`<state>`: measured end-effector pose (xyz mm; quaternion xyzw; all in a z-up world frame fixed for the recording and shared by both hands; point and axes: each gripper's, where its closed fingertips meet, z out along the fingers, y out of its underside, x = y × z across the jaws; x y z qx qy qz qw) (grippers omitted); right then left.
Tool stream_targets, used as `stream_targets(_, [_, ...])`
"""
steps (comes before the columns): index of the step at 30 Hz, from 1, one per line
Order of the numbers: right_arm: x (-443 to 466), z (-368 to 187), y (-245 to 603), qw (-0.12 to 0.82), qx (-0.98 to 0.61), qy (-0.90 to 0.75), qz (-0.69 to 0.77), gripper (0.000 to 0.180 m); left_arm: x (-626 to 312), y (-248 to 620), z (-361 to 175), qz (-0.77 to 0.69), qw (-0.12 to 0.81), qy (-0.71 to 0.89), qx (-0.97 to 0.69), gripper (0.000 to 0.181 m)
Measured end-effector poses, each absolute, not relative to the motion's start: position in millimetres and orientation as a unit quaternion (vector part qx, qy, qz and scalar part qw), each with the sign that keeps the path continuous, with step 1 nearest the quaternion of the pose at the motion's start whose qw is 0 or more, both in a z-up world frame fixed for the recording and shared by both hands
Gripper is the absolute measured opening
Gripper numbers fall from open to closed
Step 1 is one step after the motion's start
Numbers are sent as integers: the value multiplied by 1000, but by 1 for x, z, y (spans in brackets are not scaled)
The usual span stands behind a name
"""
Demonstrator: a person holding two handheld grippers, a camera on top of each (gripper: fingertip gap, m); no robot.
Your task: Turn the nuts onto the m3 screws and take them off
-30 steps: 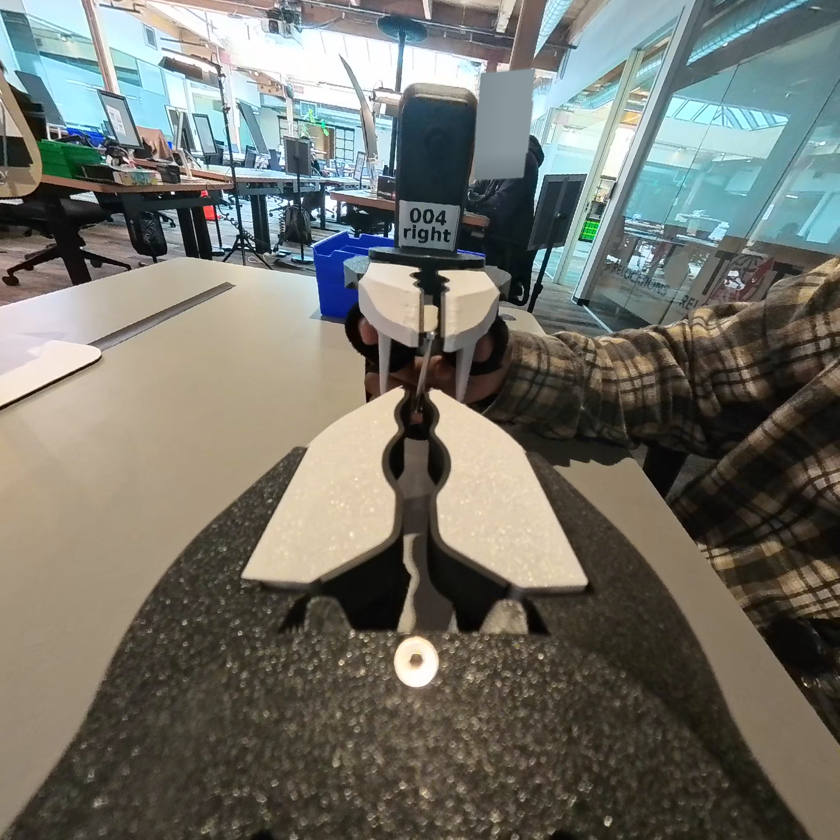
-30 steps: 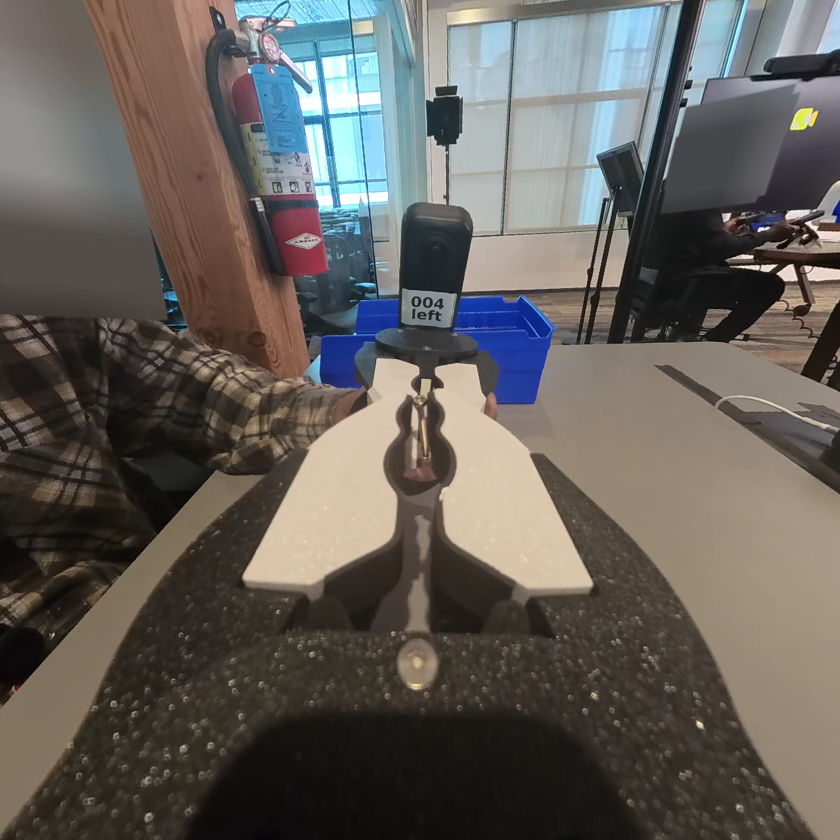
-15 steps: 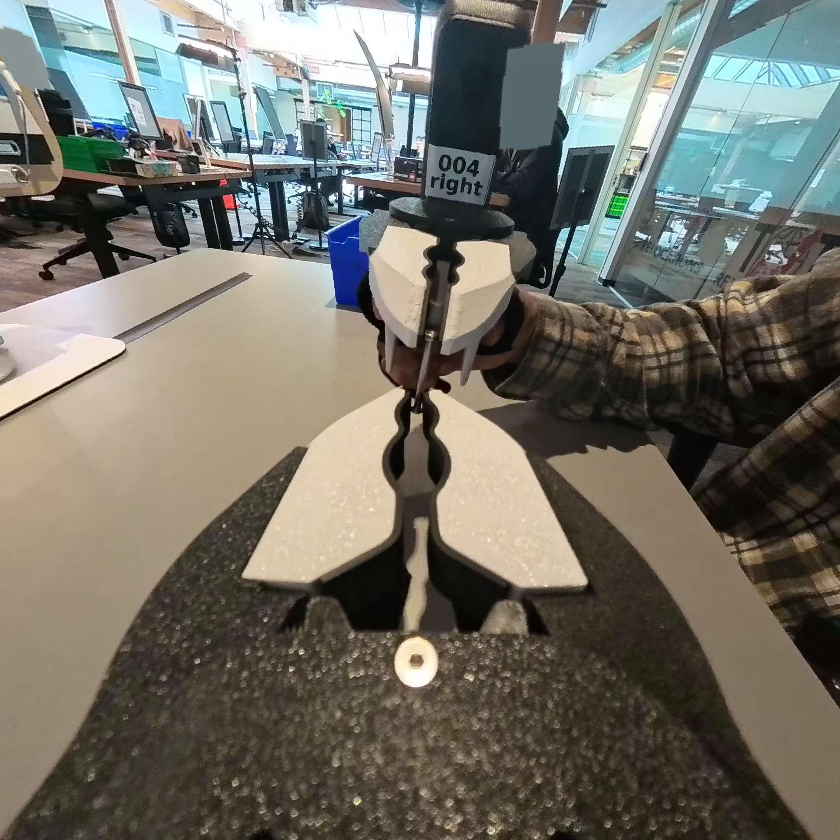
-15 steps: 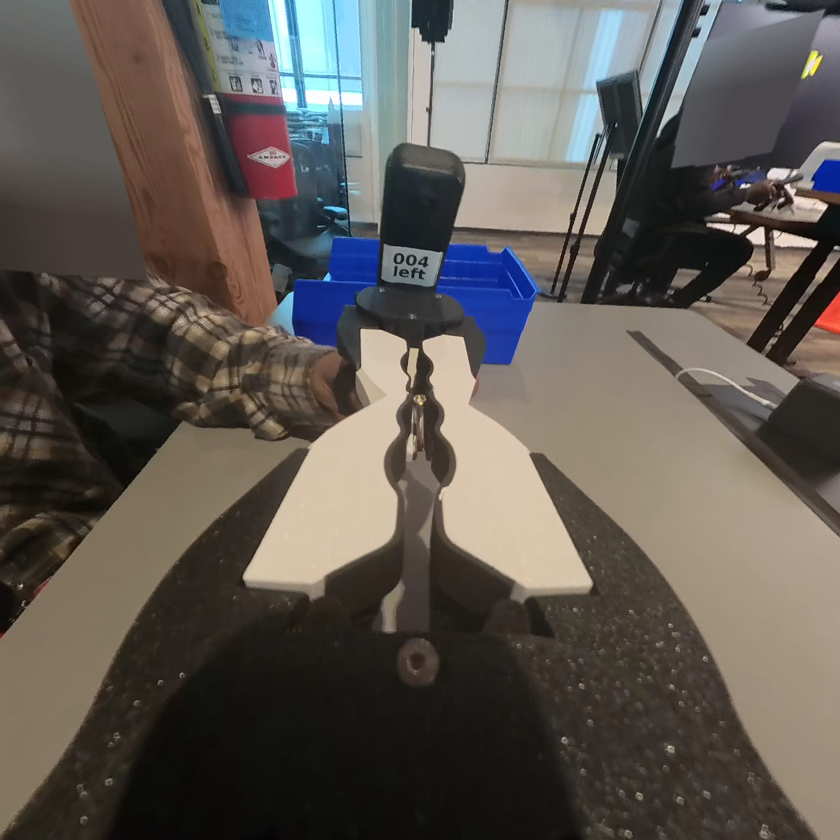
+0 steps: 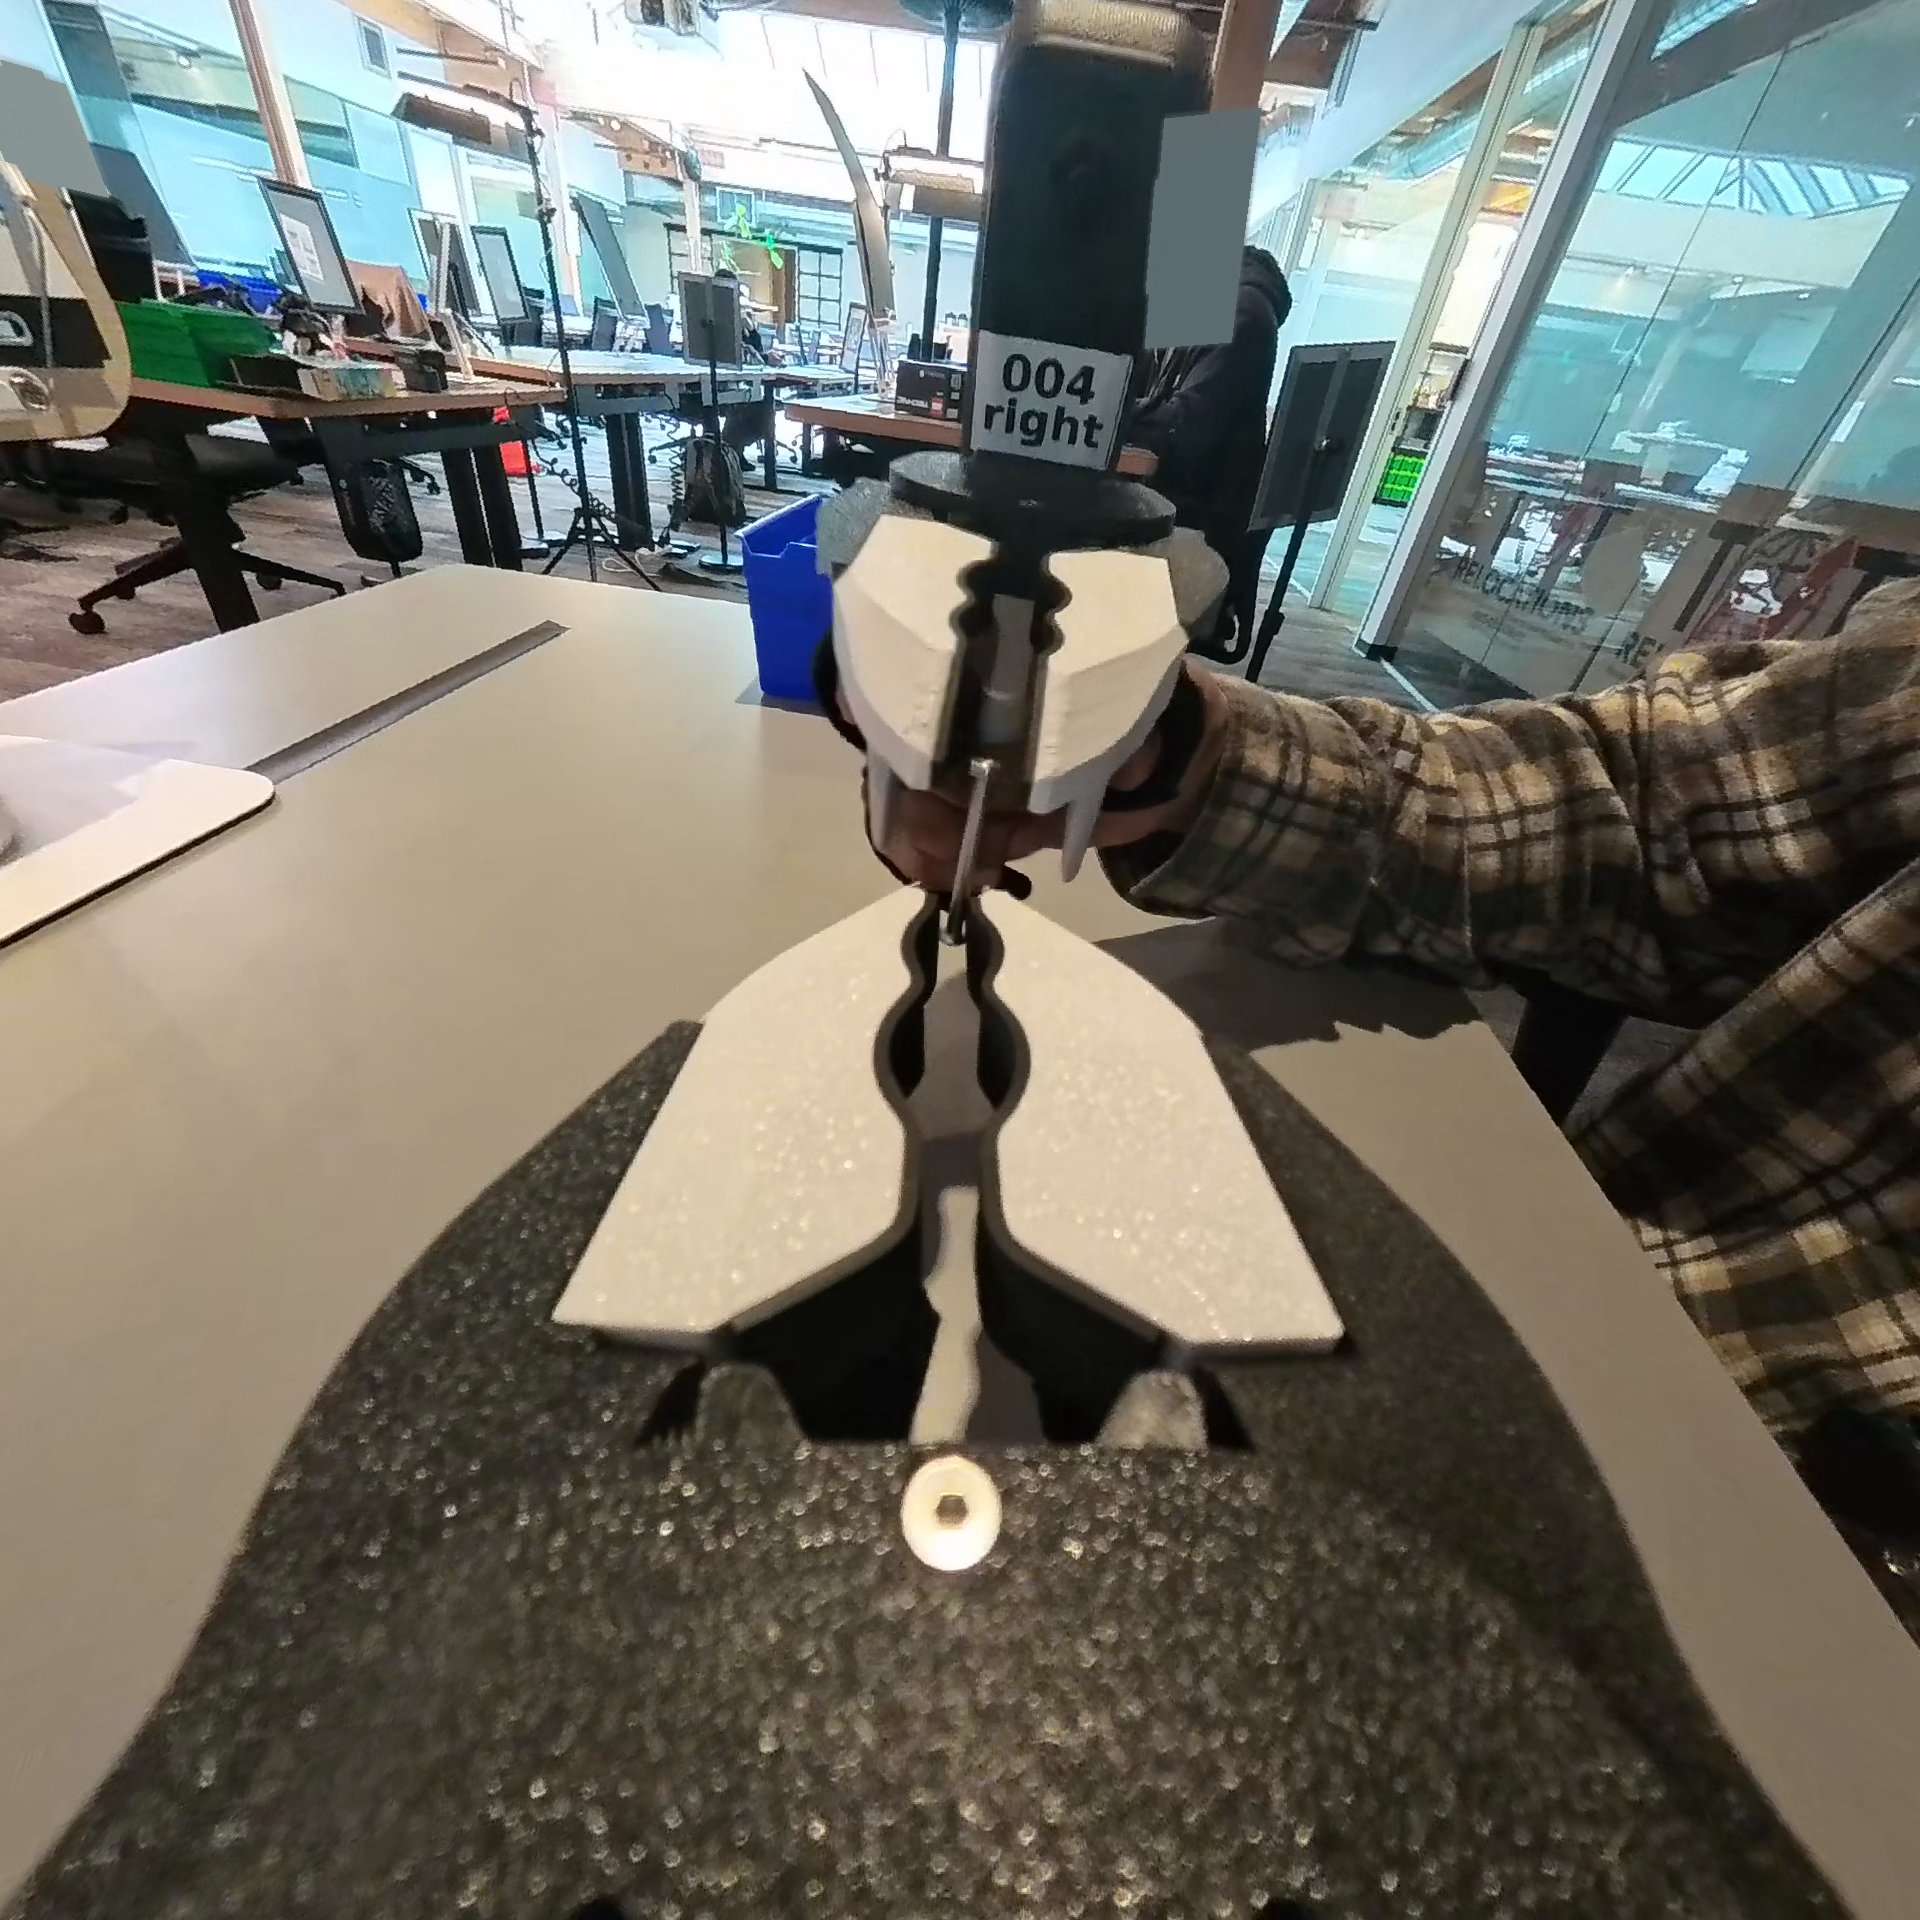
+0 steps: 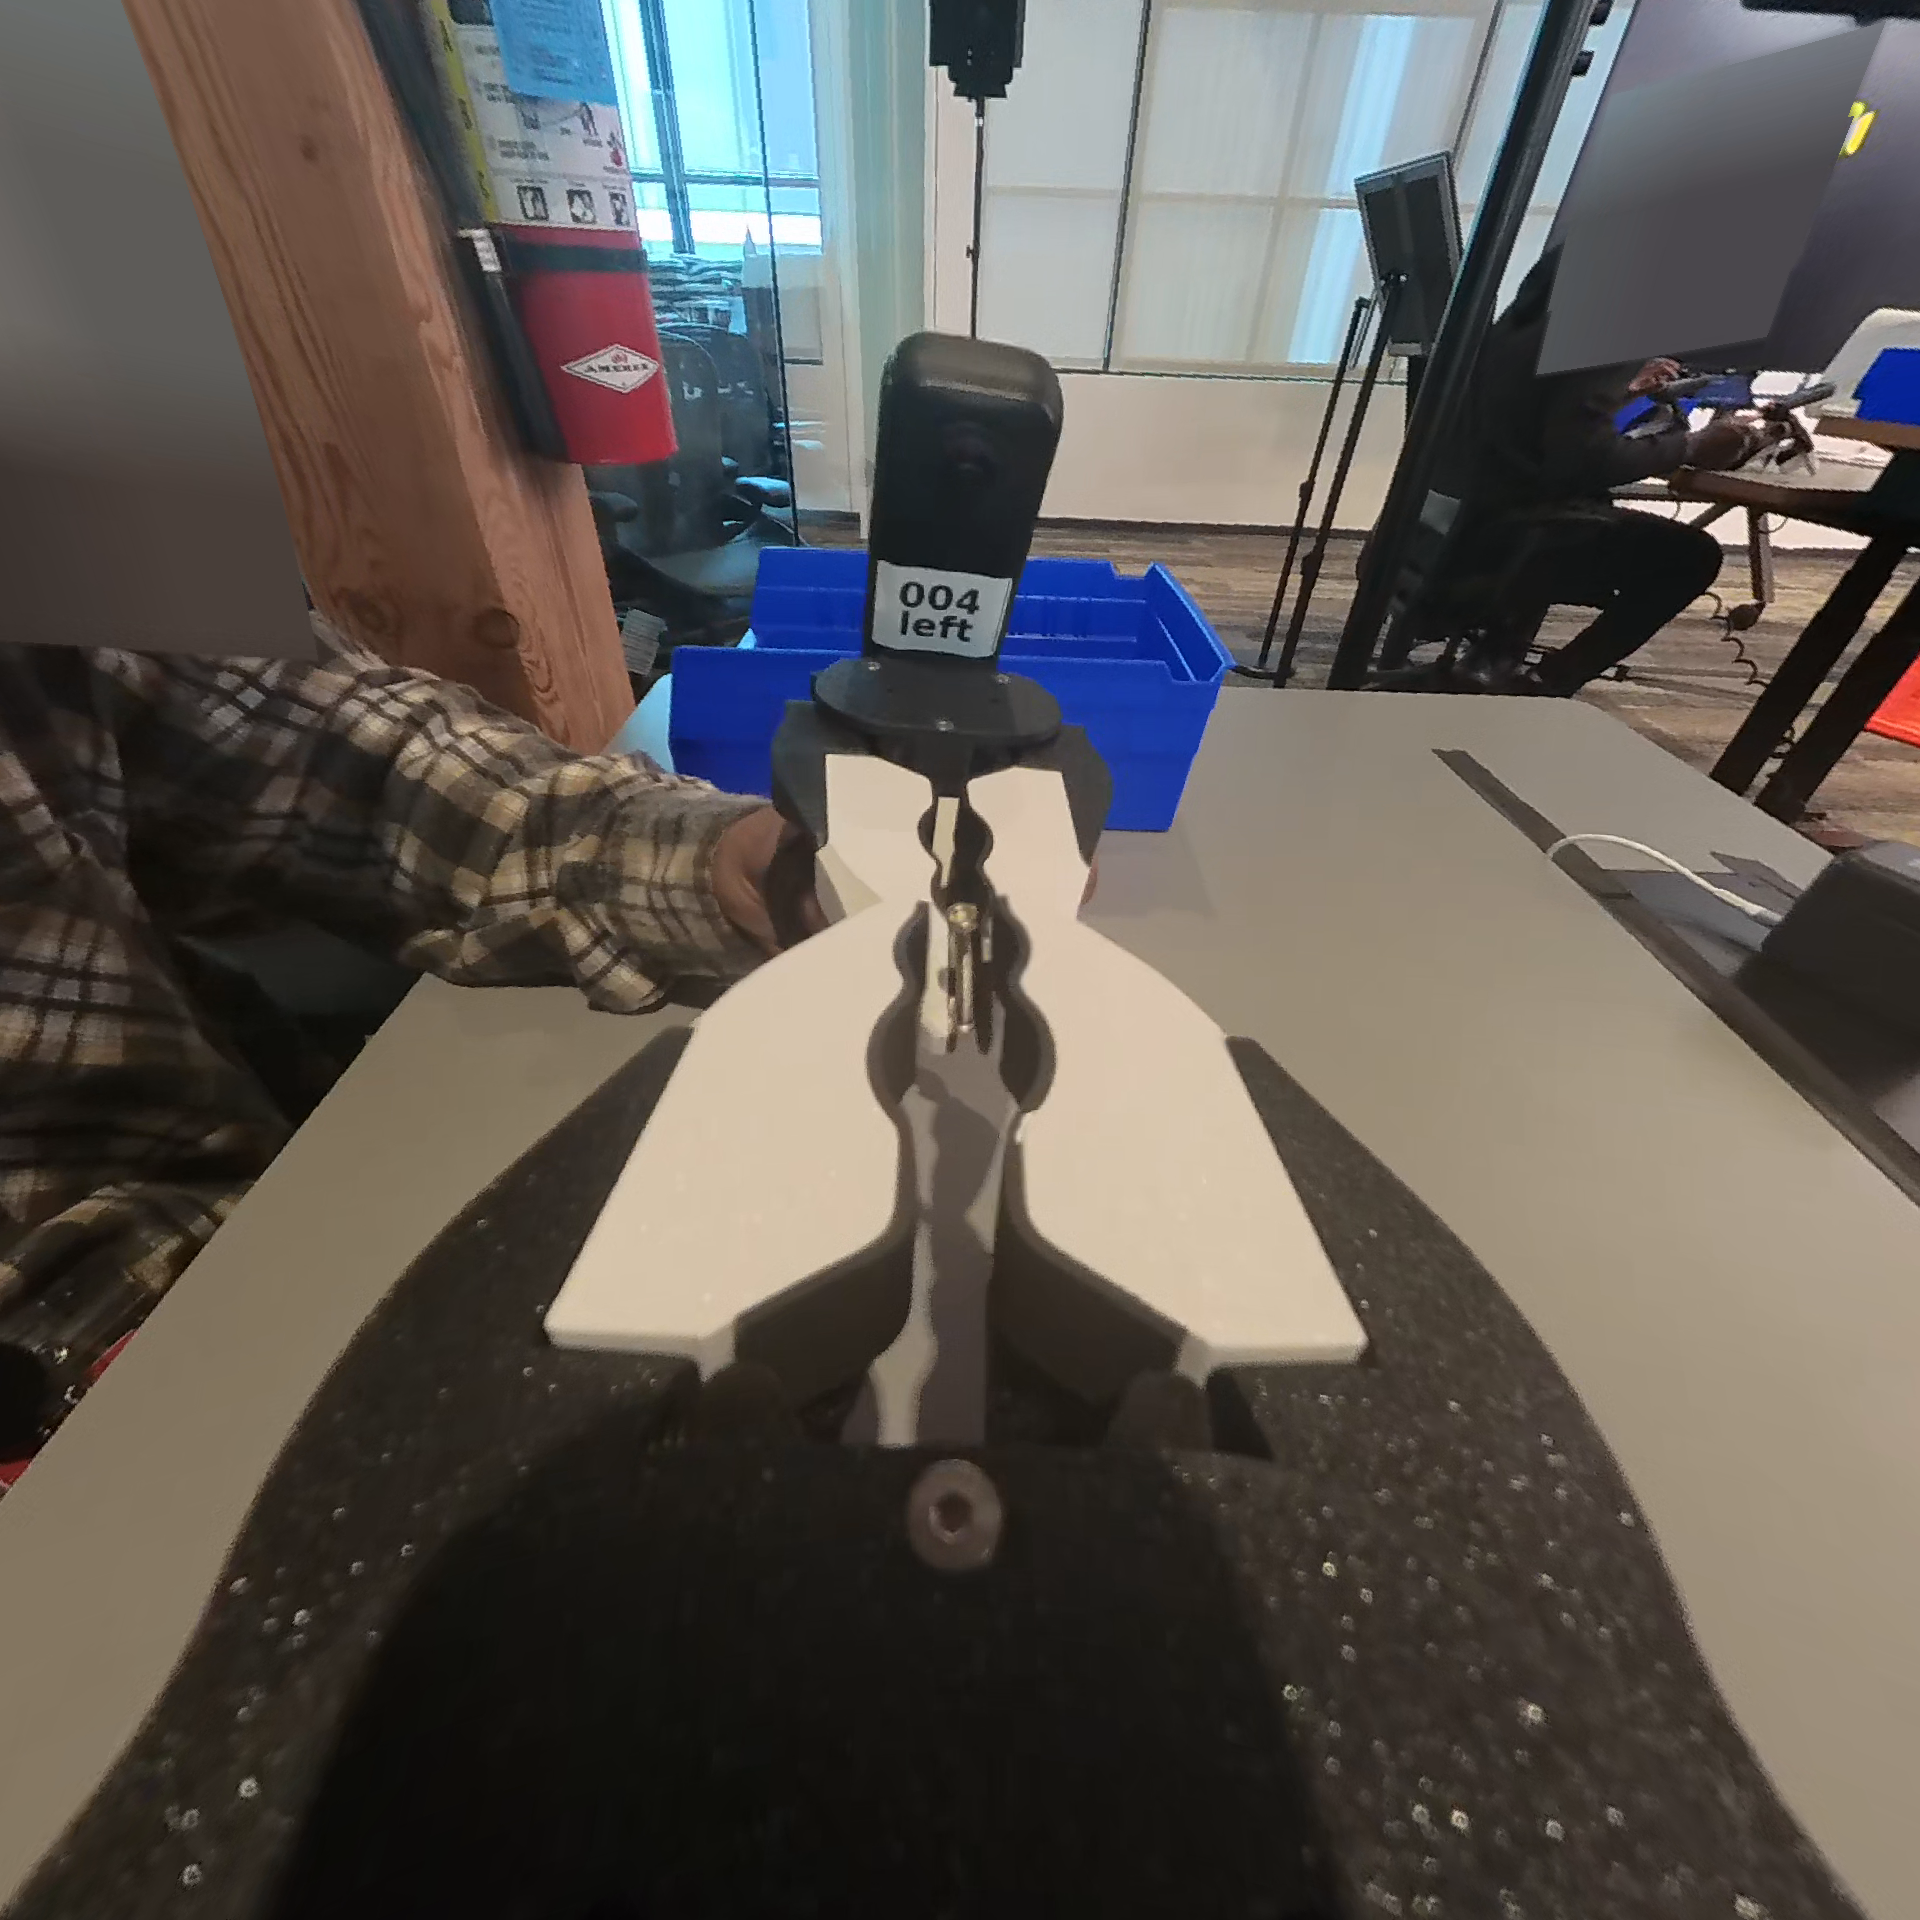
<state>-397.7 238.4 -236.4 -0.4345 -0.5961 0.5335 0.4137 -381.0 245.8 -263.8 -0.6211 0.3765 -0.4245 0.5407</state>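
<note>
the screw (image 5: 968, 831) is a thin silver rod held in the air above the table (image 5: 416, 935), spanning the gap between the two grippers, which face each other tip to tip. in the left wrist view its upper end sits pinched between the closed white fingers of the right gripper (image 5: 982, 774), and its lower end runs down into the tips of the left gripper (image 5: 951, 930). there a small silver piece, probably the nut (image 5: 948, 935), sits on the screw, nipped between the left gripper's closed tips. in the right wrist view the screw (image 6: 961, 977) lies along the narrow slot between the right gripper's (image 6: 961, 935) fingers, its far end reaching the left gripper (image 6: 956, 883) just beyond; the nut itself is too small to make out there.

each gripper is held by a hand in a plaid sleeve (image 5: 1507, 831), coming in from the table's near edge. a blue bin (image 6: 1132, 675) stands at the far edge behind the left gripper. a white cable (image 6: 1652, 873) and a dark box (image 6: 1849, 956) lie toward the right edge in the right wrist view.
</note>
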Motion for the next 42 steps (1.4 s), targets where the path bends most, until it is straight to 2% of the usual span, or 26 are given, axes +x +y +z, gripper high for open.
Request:
stream_targets(11, [-396,-237,226,423,-415,-587,552,43,-381,245,-262,-438,538,371,-617,4])
stream_targets(42, [-393,-232,222,445,-423,-581,535,48,-387,249,-257,-454,543,347,-615,4])
